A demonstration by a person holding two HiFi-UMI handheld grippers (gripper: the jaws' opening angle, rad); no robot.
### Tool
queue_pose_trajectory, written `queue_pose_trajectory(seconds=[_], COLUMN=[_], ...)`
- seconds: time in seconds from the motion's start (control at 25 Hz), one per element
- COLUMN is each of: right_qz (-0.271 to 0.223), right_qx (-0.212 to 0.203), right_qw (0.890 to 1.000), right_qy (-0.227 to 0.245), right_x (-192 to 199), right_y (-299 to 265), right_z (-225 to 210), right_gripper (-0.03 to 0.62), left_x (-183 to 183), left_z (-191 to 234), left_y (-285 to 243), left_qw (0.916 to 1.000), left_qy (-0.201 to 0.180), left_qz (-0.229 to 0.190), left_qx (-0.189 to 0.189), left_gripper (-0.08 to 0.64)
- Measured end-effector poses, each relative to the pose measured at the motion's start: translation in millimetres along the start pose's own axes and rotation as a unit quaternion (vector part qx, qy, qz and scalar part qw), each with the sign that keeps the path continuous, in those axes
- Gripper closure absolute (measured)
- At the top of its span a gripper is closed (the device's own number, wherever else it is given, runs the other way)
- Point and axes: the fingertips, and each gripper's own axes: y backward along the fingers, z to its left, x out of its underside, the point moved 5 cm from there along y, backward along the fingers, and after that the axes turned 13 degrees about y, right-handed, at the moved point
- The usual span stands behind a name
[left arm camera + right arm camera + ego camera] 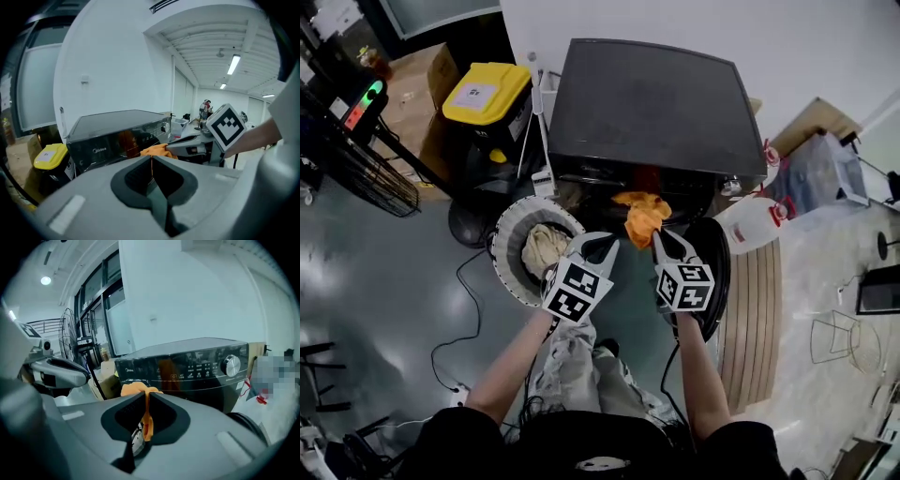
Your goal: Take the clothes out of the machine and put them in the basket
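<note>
An orange cloth hangs in front of the black washing machine, between my two grippers. My right gripper is shut on it; in the right gripper view the cloth bulges above the jaws and dangles below them. My left gripper is shut too, with a thin orange edge pinched in its seam. To the left stands the white round basket, holding beige clothes. The machine's round door stands open at the right.
A black bin with a yellow lid and a cardboard box stand left of the machine. A large clear water bottle sits at its right. A wire fan guard is far left. Cables trail over the floor.
</note>
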Motion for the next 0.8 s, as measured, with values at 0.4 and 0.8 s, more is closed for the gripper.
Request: queue_pose_trajectory(seconds=[0.4,0.8], right_qz=[-0.045,-0.096], right_qx=[-0.019,-0.038], right_qw=[0.999,0.994], right_qy=[0.021,0.048], right_x=[-45.1,-88.4], right_y=[54.0,96.0], right_z=[12.6,25.2], right_gripper=[0.540,0.541], left_x=[-9.8,-20.5], left_z=[-10.9,-31.1], left_y=[40.0,74.9], left_qw=[0.9992,0.9979], left_qy=[0.009,0.007], left_qz=[-0.026,-0.046], left_qx=[-0.027,-0.046], left_gripper=[0.557,0.557])
